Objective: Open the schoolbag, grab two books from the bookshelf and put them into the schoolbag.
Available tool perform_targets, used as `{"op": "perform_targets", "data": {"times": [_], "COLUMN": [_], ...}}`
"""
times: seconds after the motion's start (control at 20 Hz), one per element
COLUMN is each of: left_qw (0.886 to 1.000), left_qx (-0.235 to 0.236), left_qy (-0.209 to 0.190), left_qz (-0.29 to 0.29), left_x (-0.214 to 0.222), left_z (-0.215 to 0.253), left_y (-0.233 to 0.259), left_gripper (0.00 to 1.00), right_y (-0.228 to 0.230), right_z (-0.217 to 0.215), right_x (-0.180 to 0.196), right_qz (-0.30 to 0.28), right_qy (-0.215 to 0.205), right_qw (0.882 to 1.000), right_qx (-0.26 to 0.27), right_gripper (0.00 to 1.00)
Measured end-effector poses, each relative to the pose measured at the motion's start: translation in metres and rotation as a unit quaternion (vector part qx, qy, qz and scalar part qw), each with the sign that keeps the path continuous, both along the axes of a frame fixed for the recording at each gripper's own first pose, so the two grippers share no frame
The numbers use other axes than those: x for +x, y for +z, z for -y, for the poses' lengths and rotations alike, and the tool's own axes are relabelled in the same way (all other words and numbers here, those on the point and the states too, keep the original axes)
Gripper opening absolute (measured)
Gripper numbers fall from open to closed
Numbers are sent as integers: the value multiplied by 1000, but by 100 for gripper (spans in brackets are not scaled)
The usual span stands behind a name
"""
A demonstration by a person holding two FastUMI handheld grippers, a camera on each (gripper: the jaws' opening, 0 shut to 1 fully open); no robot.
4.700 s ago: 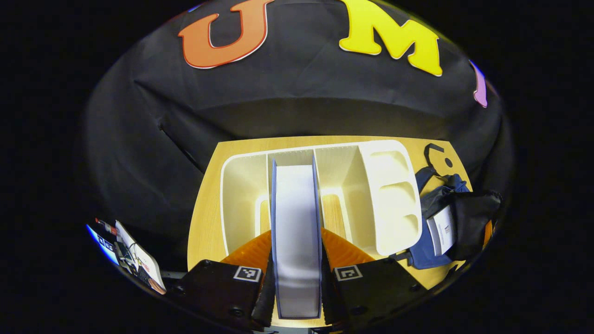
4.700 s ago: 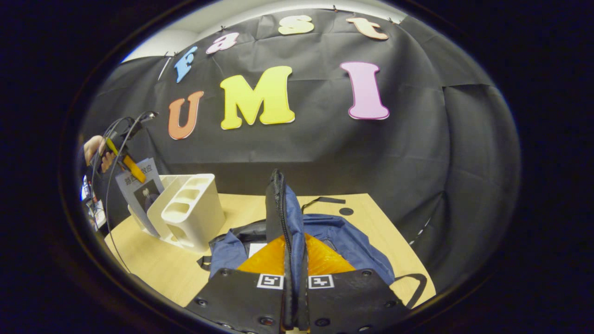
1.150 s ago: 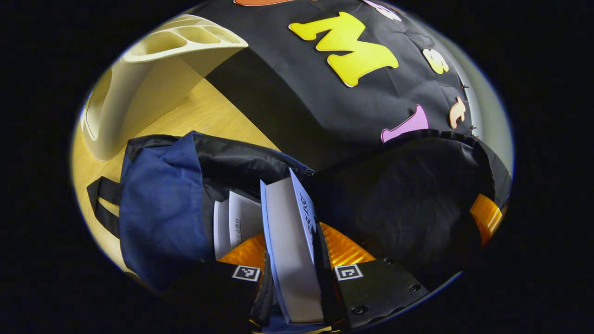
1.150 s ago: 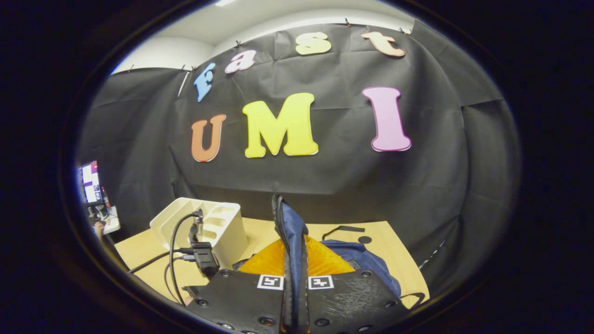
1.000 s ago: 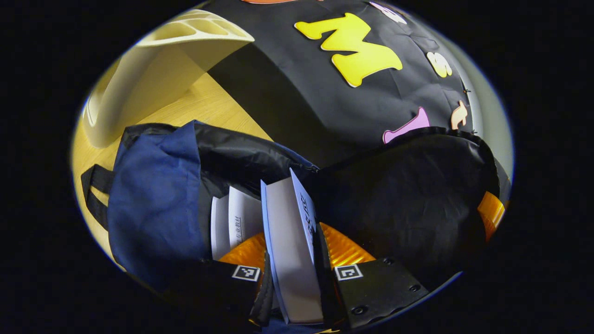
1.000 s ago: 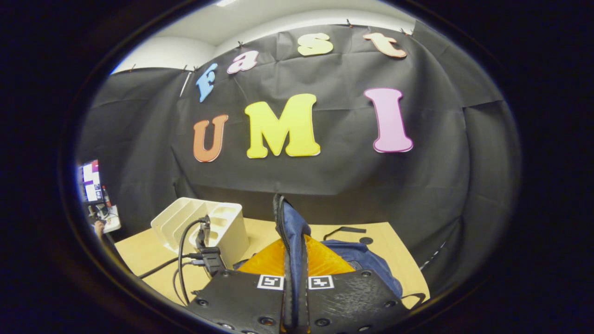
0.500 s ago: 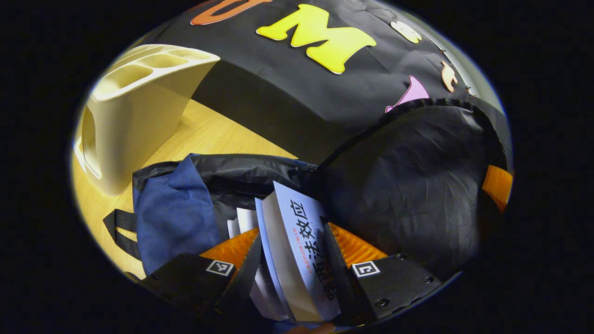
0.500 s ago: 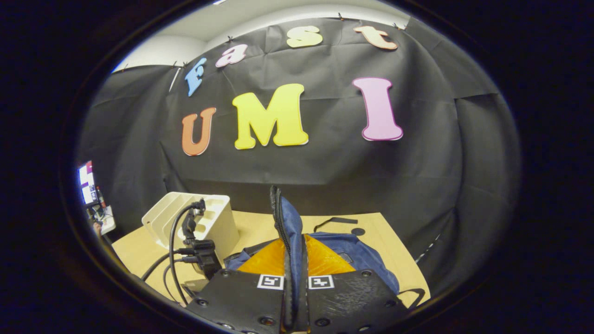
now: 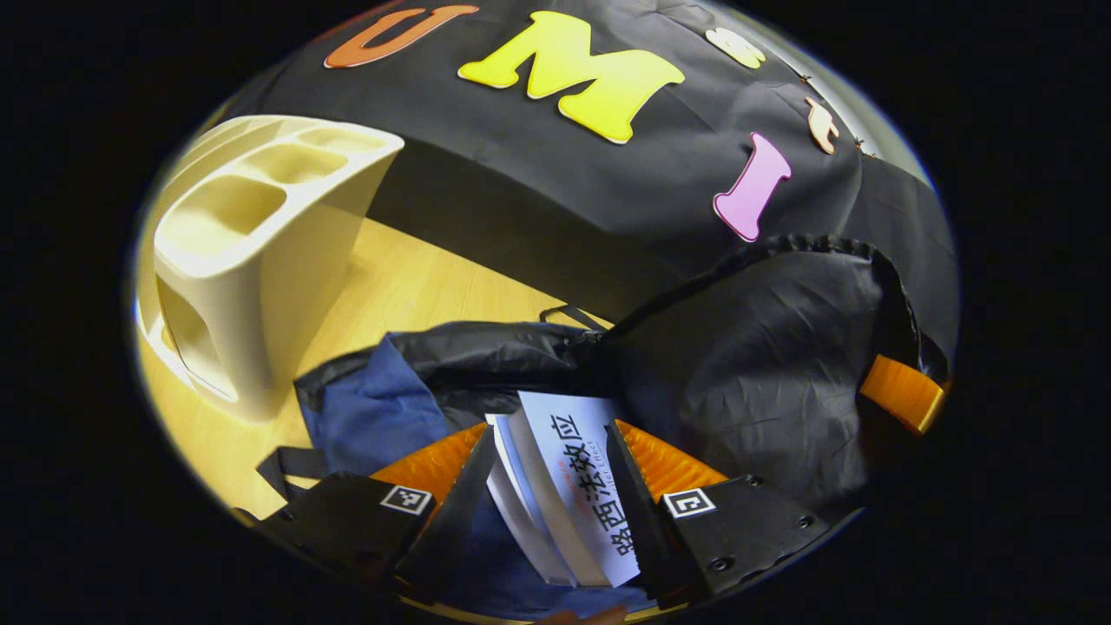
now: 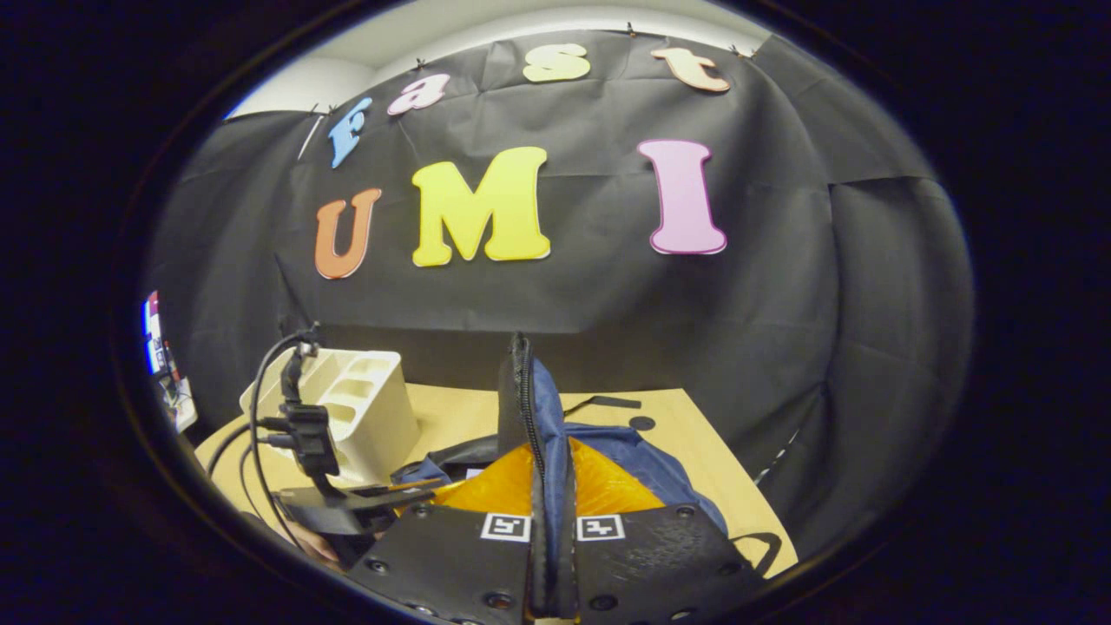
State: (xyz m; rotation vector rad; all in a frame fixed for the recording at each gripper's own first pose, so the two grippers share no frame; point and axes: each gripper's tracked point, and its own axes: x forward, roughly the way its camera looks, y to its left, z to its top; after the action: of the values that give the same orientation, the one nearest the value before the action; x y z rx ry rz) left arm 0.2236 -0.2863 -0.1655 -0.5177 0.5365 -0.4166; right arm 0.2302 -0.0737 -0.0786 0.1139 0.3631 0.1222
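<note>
The blue schoolbag (image 9: 373, 417) lies open on the wooden table (image 9: 408, 286). Its black-lined flap (image 9: 764, 347) is lifted. A pale blue book (image 9: 577, 477) sits tilted inside the bag on a second, white book (image 9: 521, 521). My left gripper (image 9: 551, 434) is open around them, with its left finger clear of the book. The right gripper (image 10: 549, 486) is shut on the flap's zipper edge (image 10: 521, 382) and holds it upright. An orange part of that gripper (image 9: 903, 395) shows behind the flap. The cream bookshelf (image 9: 260, 260) stands at the left.
In the right gripper view the bookshelf (image 10: 364, 408) stands left of the bag, with the left gripper's cabled body (image 10: 304, 434) in front of it. A black strap (image 10: 599, 402) lies on the table (image 10: 686, 443) behind the bag. The booth's black cloth closes off the back.
My left gripper has opened and let go of the pale blue book, which has sunk deeper into the bag. The right gripper has kept its hold on the flap.
</note>
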Motion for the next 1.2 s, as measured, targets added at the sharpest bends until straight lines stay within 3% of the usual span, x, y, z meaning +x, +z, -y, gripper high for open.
{"op": "perform_targets", "data": {"times": [0.2,0.5,0.65,0.7,0.9,1.0,1.15,1.2], "left_qw": [999,989,986,984,976,971,966,965], "left_qx": [22,115,127,131,154,160,171,172], "left_qy": [12,55,61,66,96,109,130,134], "left_qz": [30,70,94,101,123,137,144,145], "left_x": [-14,-30,-52,-57,-79,-89,-104,-110], "left_z": [-31,-103,-129,-139,-178,-193,-214,-218], "left_y": [12,17,30,35,45,52,57,60], "left_gripper": [82,82,81,81,81,81,81,81], "right_y": [-7,-18,-26,-28,-35,-39,-38,-34], "right_z": [-7,-15,-18,-19,-21,-22,-26,-27], "right_x": [-11,-29,-37,-39,-46,-52,-63,-69], "right_qz": [-3,-11,-16,-16,-18,-19,-20,-17], "right_qy": [-3,-9,-17,-19,-34,-41,-45,-46], "right_qw": [1000,1000,1000,1000,999,999,998,998], "right_qx": [-19,-20,-20,-19,-19,-26,-36,-40], "right_gripper": [6,6,6,12,13,21,22,39]}}
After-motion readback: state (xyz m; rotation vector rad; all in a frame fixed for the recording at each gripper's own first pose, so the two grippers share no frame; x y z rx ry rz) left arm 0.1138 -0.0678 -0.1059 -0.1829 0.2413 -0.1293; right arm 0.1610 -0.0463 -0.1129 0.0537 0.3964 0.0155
